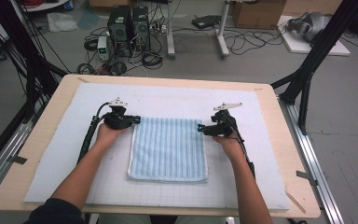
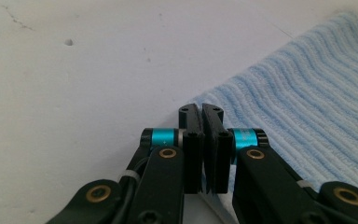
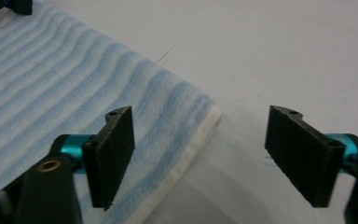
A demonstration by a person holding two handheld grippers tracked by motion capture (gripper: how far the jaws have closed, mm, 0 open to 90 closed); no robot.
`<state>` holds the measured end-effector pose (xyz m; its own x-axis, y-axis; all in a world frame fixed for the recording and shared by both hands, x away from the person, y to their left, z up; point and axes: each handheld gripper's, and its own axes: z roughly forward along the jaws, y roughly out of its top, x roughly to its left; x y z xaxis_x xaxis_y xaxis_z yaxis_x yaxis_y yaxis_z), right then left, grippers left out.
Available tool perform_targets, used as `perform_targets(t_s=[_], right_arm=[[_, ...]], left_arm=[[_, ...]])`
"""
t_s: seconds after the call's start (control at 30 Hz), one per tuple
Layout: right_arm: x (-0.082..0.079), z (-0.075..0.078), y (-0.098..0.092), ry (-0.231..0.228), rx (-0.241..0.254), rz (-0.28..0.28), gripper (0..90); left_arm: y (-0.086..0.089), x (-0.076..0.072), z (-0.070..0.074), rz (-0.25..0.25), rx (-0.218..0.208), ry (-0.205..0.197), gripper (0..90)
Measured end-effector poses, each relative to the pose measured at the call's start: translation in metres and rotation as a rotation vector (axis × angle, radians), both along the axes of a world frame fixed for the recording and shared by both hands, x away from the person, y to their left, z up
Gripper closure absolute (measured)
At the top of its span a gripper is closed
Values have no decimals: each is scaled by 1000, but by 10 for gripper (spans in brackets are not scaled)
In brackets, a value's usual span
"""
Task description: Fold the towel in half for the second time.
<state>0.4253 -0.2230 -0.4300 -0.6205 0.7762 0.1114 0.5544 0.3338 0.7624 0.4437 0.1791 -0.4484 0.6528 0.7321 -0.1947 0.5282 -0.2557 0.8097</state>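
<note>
Folded blue towel [image 1: 168, 148] is lying mid-table, long axis running away from the person. Its far-left corner is being pinched by the clenched left gripper [image 1: 136, 120]. Right gripper [image 3: 200, 158] is being held released, straddling the far-right corner [image 3: 205, 109], not yet gripped.

Both grippers, the left gripper [image 1: 135, 120] and the right gripper [image 1: 200, 127], were black with teal collars, brass screws, grey three-cornered plates and trailing black cables; the person wore dark sleeves [image 1: 56, 211].
</note>
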Motion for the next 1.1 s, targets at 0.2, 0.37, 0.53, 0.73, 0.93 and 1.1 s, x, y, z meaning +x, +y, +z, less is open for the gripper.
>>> perform_targets(t_s=[0.2,0.37,0.53,0.73,0.93,1.1], right_arm=[[13,0,7,28,1,4,392],[23,-10,12,67,-31,0,500],[24,-13,17,75,-41,14,739],[23,-7,22,20,-73,19,846],[26,8,20,-71,-23,-26,848],[22,11,16,-75,19,-17,846]], left_arm=[[0,0,-1,-1,0,6,864],[1,0,-1,-3,3,13,864],[1,0,-2,-3,1,14,864],[5,3,5,28,-38,-31,867],[12,7,22,51,-140,-83,866],[16,0,28,15,-168,-106,865]])
